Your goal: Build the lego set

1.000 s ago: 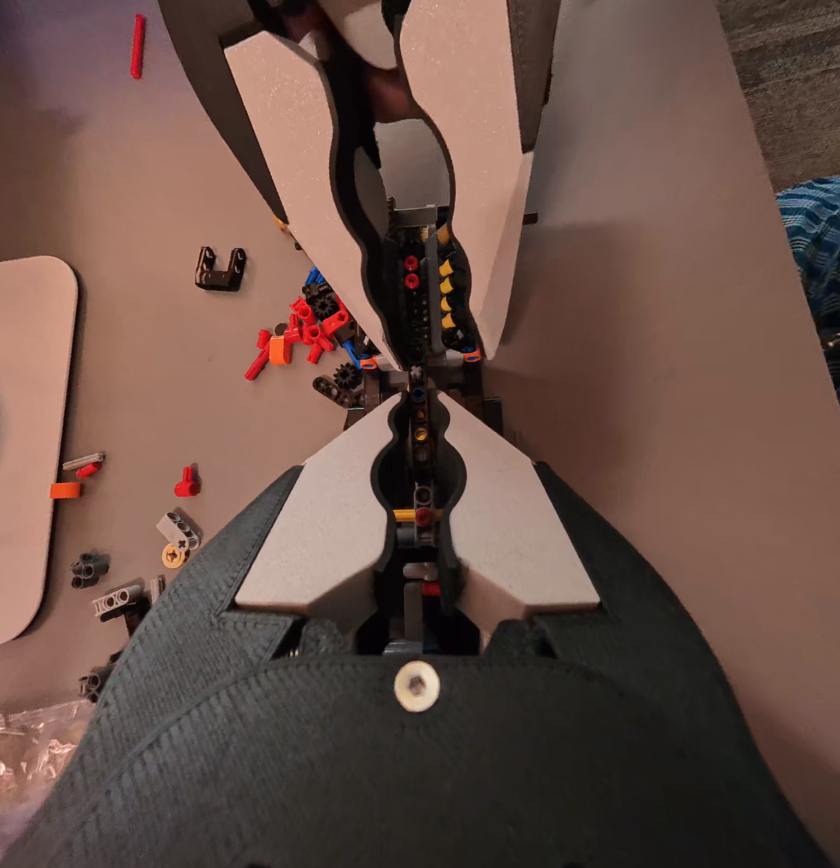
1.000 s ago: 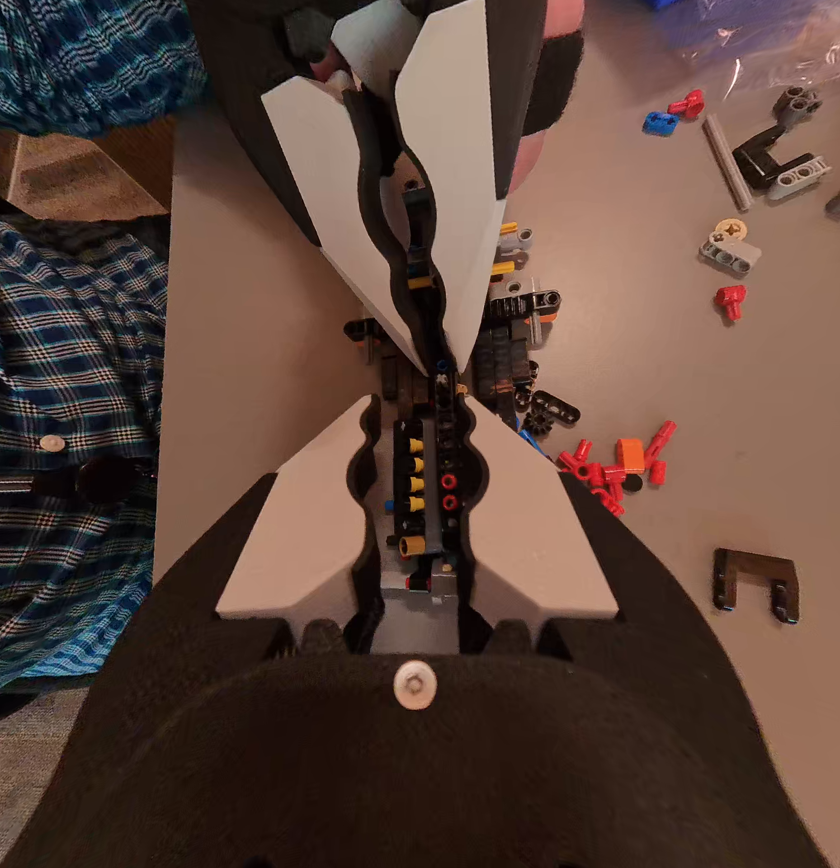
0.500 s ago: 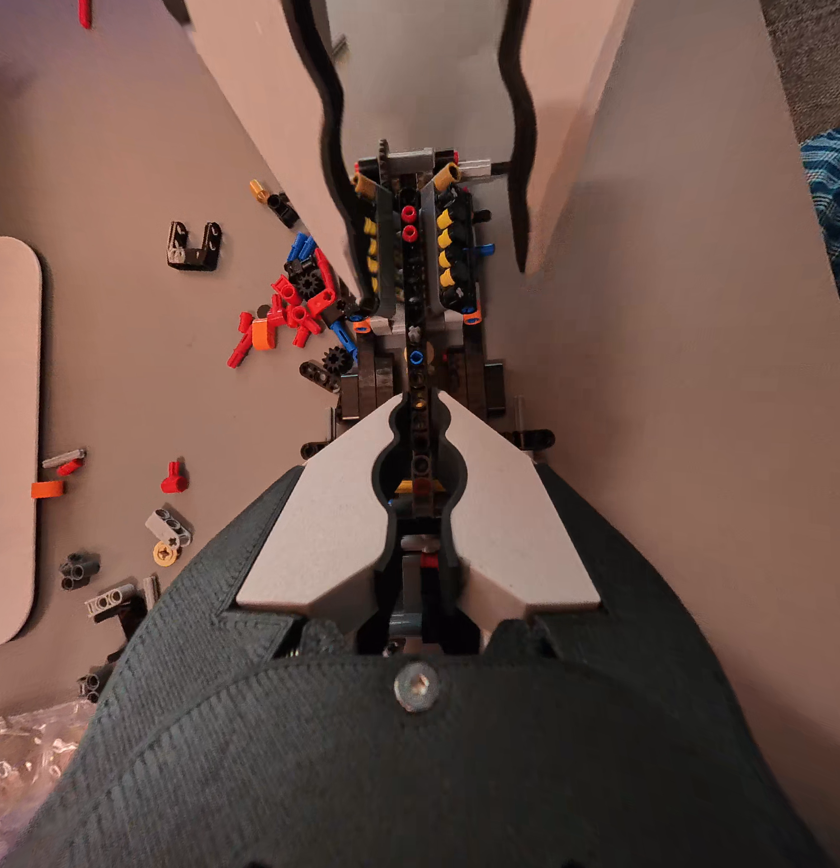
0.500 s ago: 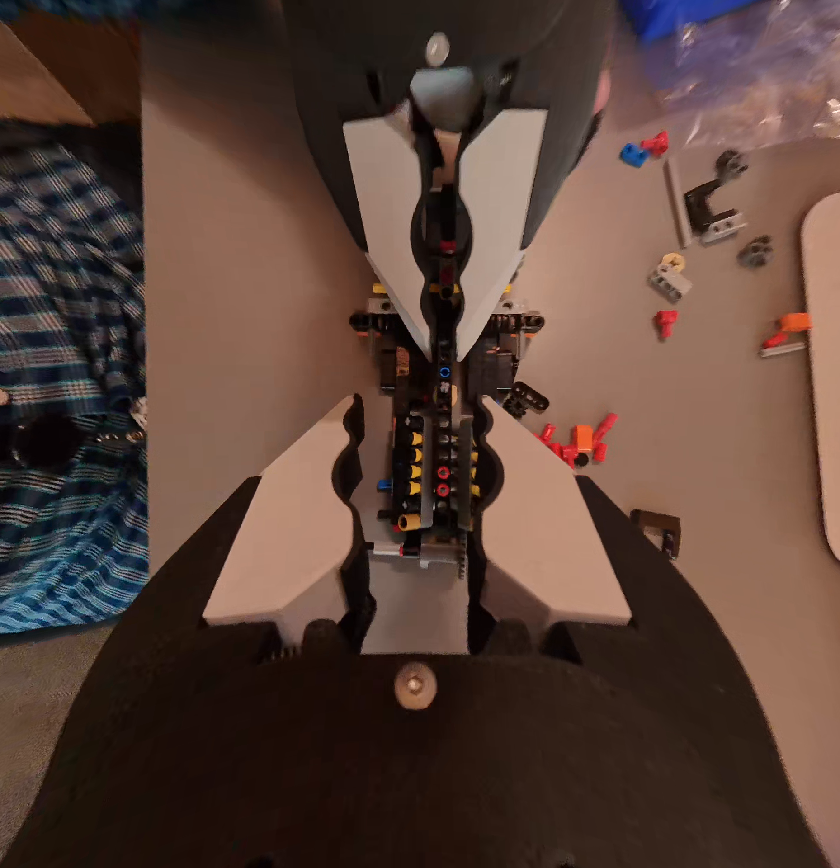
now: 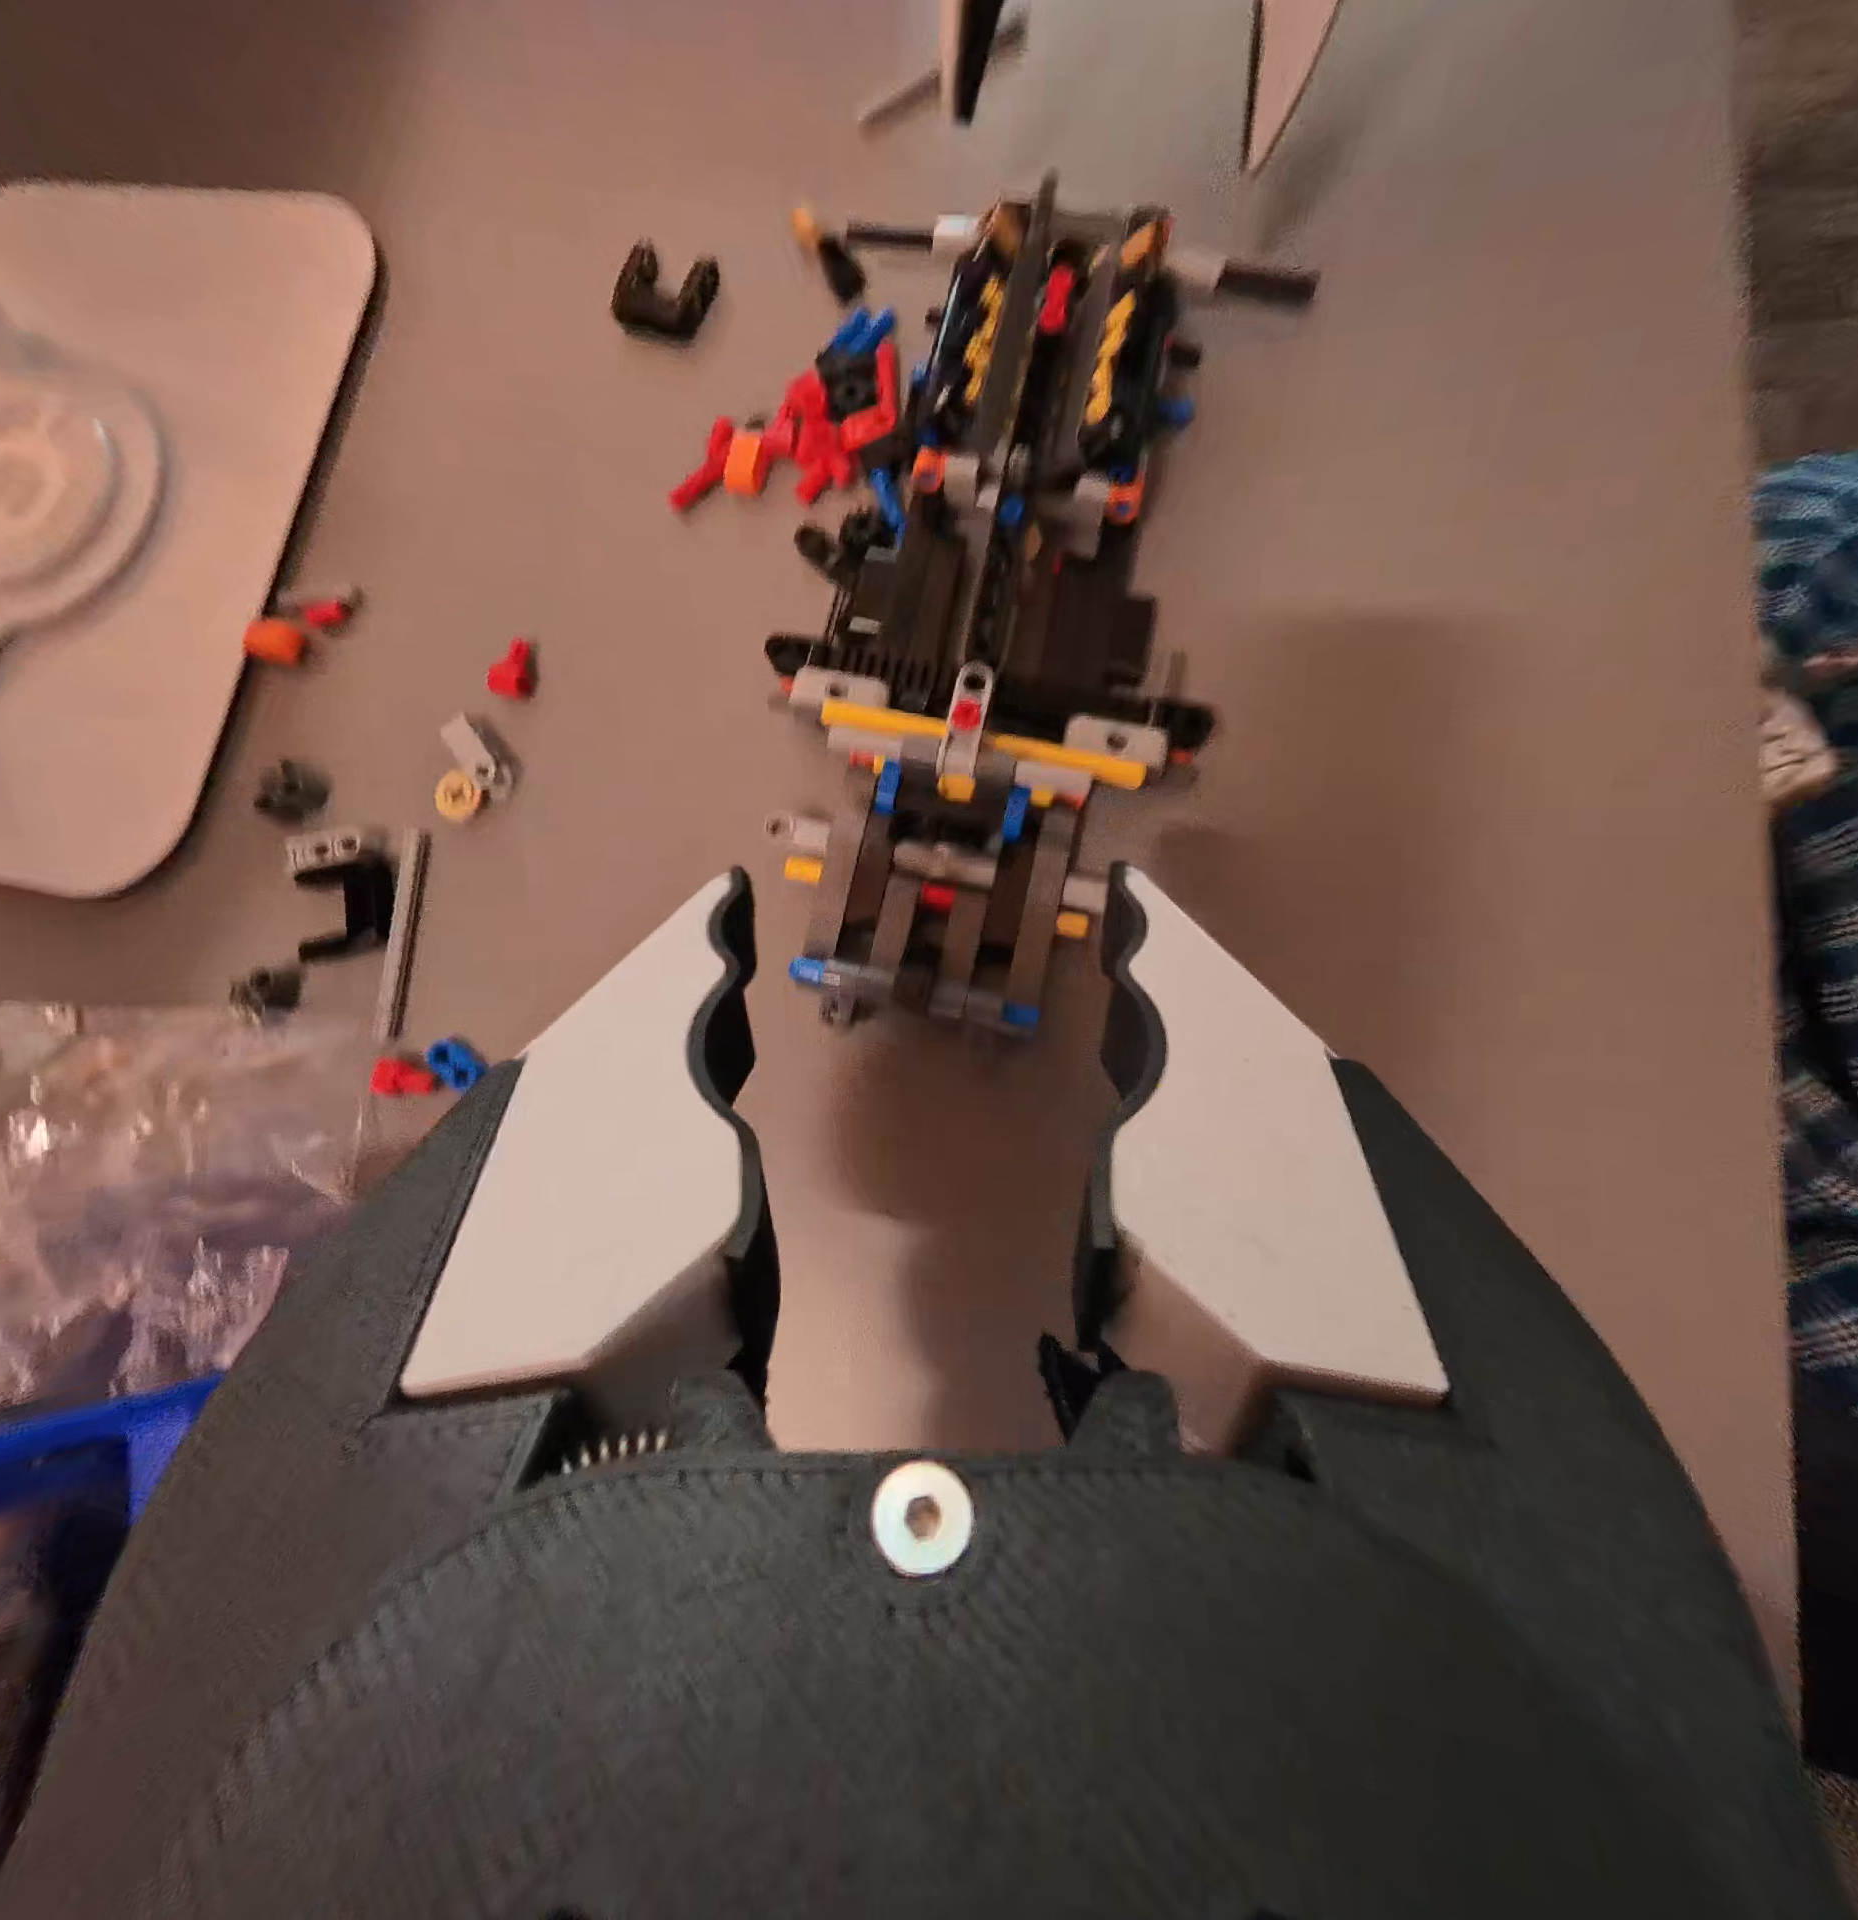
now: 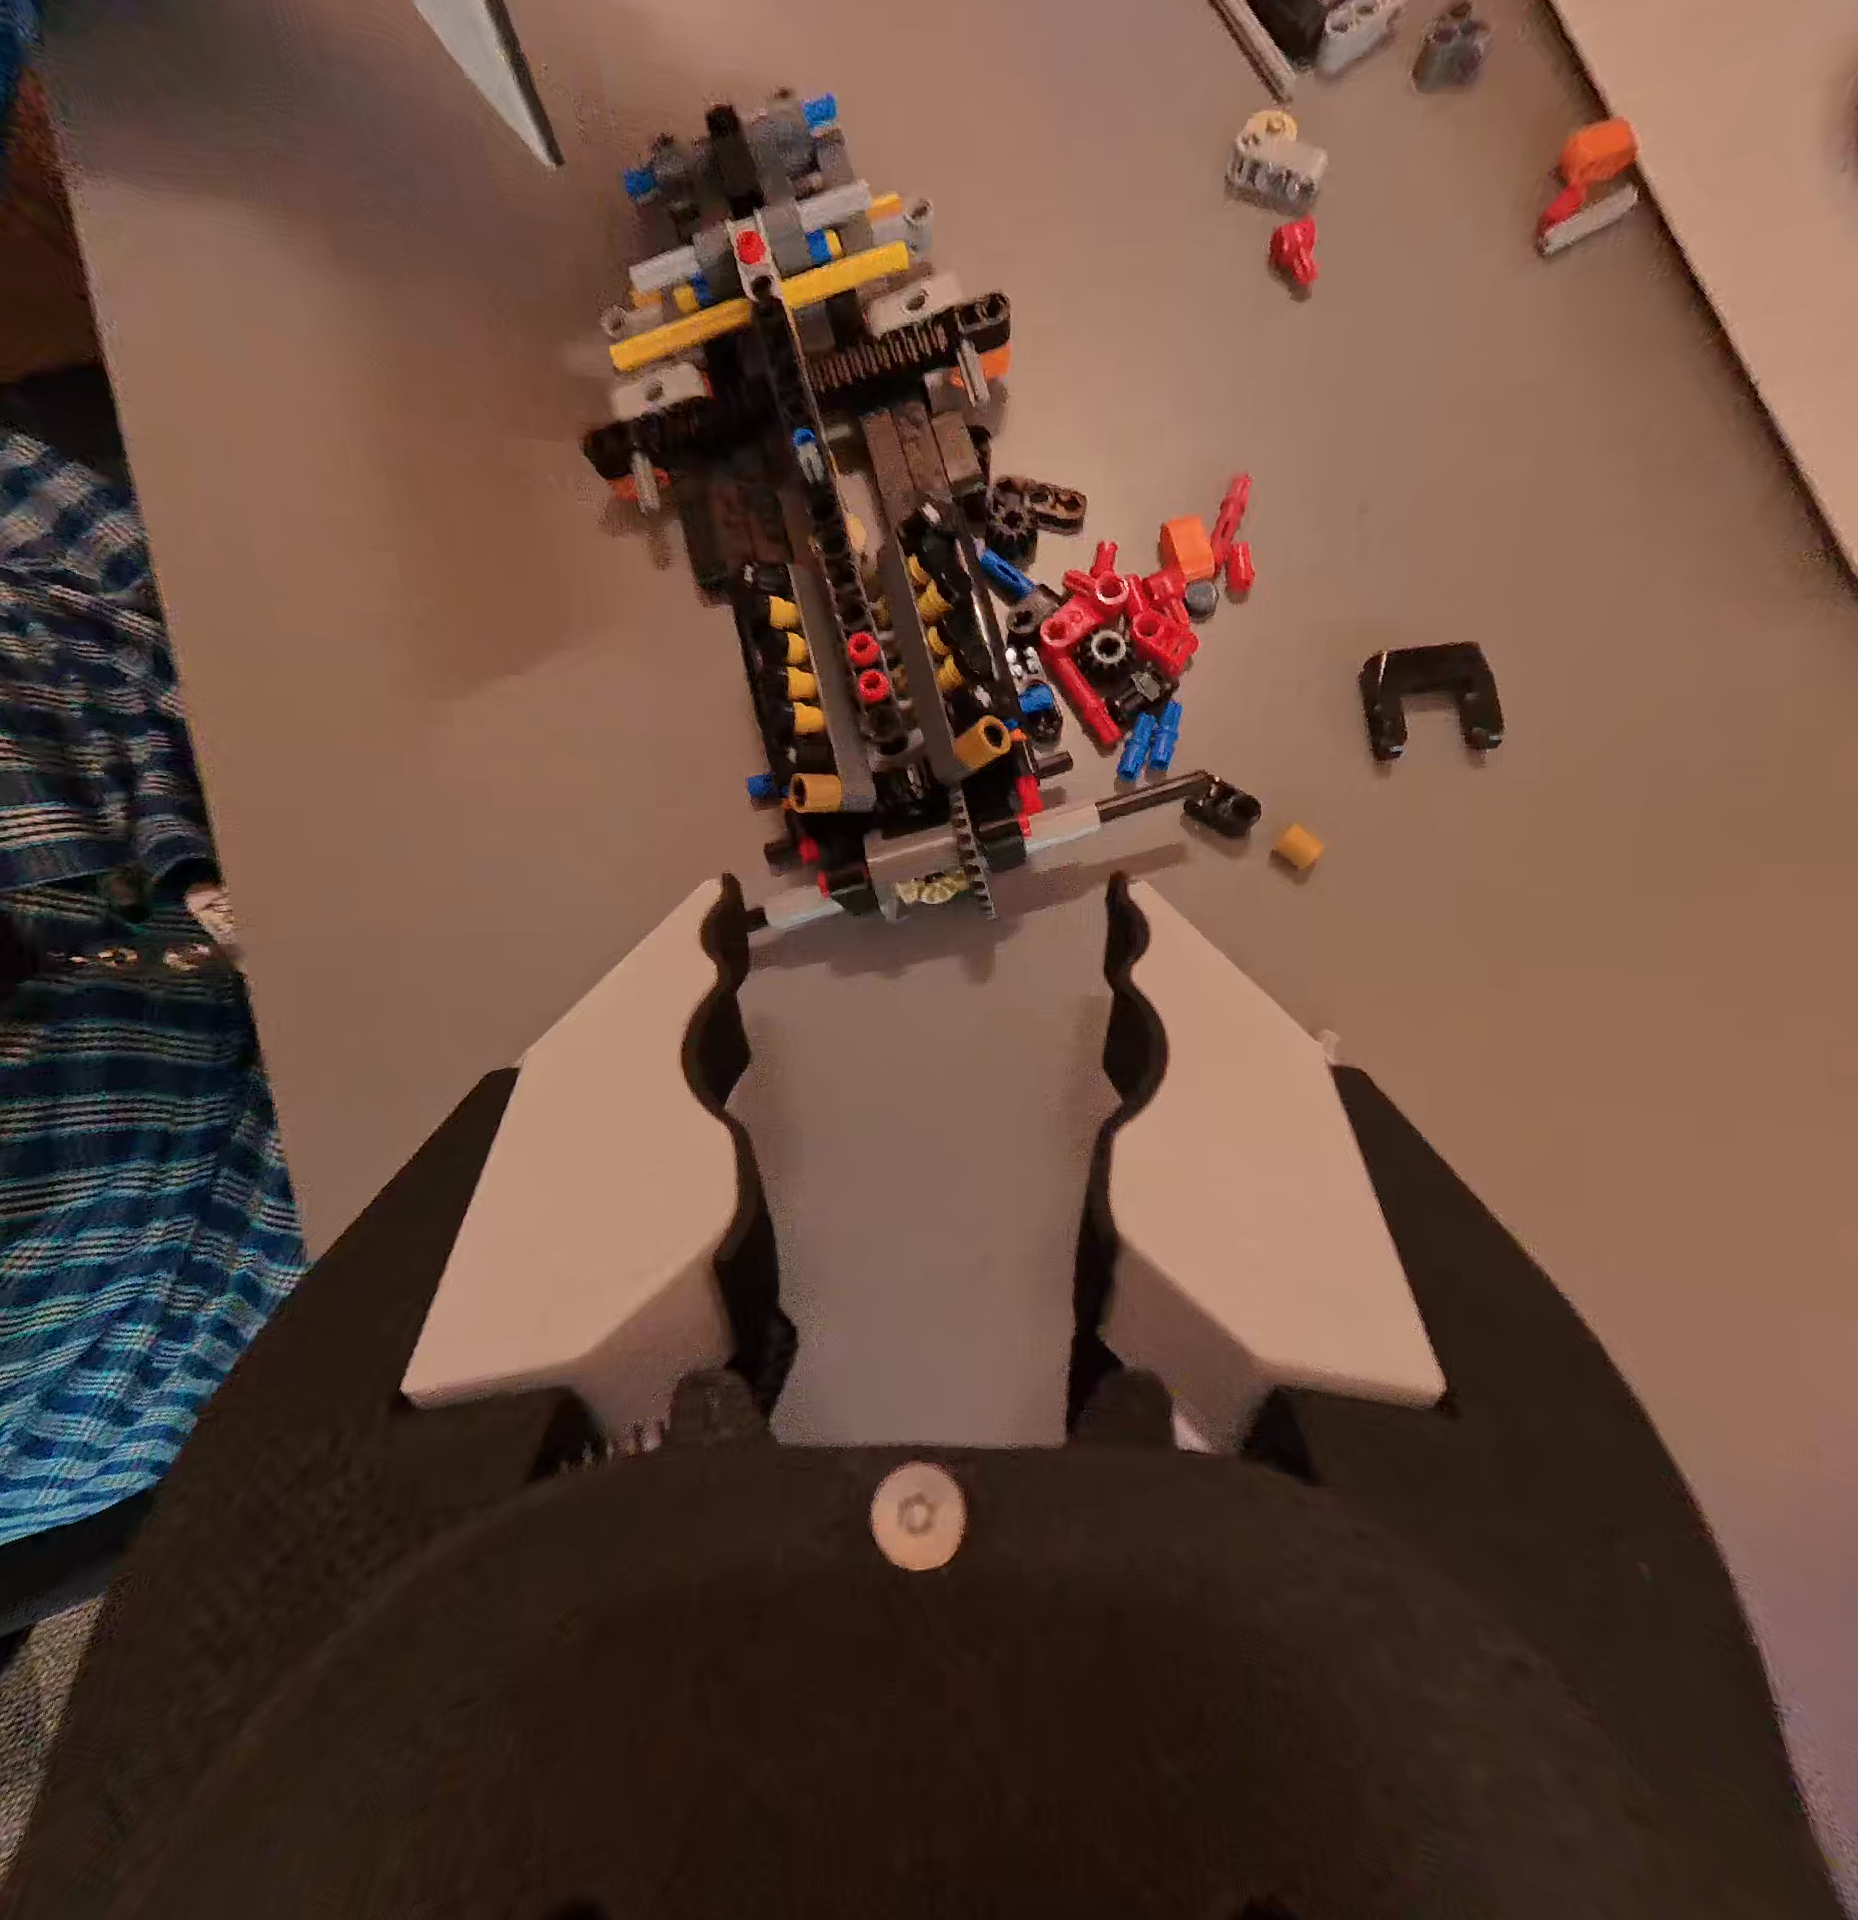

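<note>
A long black, grey and yellow lego chassis (image 5: pixel 992 623) lies on the grey table, lengthwise between the two grippers; it also shows in the right wrist view (image 6: pixel 842 540). My left gripper (image 5: pixel 925 894) is open and empty, just short of the chassis's near end. My right gripper (image 6: pixel 917 899) is open and empty, its tips at the other end by the grey axle and gear. The tips of the right gripper's fingers (image 5: pixel 1273 94) show at the top of the left wrist view. A pile of red and blue pins (image 6: pixel 1122 634) lies beside the chassis.
A black U-shaped piece (image 6: pixel 1429 698) and loose pins lie right of the pile. A pale board (image 5: pixel 125 520) with clear plastic lies at the left. Plastic bags (image 5: pixel 146 1174) and a blue box (image 5: pixel 63 1455) sit nearby. Plaid cloth (image 6: pixel 83 935) is beyond the table edge. About 20 cm separates my left fingertips from my right.
Both grippers opened, let go of the chassis and drew back from it. The chassis now lies free on the table.
</note>
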The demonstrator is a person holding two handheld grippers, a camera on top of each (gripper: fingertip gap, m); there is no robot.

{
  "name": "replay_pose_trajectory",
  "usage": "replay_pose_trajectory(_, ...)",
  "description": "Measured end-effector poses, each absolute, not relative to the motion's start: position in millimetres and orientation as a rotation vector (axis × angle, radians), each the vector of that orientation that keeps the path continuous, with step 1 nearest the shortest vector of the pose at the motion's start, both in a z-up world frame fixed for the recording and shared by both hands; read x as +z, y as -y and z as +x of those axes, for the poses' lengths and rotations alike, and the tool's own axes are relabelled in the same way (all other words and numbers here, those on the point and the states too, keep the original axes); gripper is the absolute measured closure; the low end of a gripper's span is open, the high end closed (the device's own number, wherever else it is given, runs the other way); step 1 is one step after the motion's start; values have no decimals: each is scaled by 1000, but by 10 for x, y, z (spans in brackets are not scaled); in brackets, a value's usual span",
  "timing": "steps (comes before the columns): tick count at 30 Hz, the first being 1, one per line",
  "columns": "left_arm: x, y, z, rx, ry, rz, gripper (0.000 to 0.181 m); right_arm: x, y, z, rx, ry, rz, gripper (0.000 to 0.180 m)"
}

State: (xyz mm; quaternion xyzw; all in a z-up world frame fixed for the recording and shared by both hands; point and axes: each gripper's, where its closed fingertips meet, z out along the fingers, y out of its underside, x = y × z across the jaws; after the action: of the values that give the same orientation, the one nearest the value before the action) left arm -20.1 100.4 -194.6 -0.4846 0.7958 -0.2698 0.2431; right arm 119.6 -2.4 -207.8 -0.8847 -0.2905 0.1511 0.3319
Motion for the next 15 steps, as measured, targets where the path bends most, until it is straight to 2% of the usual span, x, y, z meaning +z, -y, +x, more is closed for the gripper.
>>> replay_pose_trajectory(3,-2141,-1068,-335,-682,-2155,-1420,107,-2229,45,1204,409,759,-2342,110)
replay_pose_trajectory(6,-2255,-1101,-397,-669,-2131,-1483,104,-2272,45,1124,492,731,-2326,116)
replay_pose_trajectory(9,-2350,-1065,-340,-679,-2143,-1479,92,-2291,25,1035,543,722,-2302,116)
replay_pose_trajectory(15,-2337,-1078,-260,-694,-2142,-1448,105,-2279,-7,1014,525,702,-2287,127)
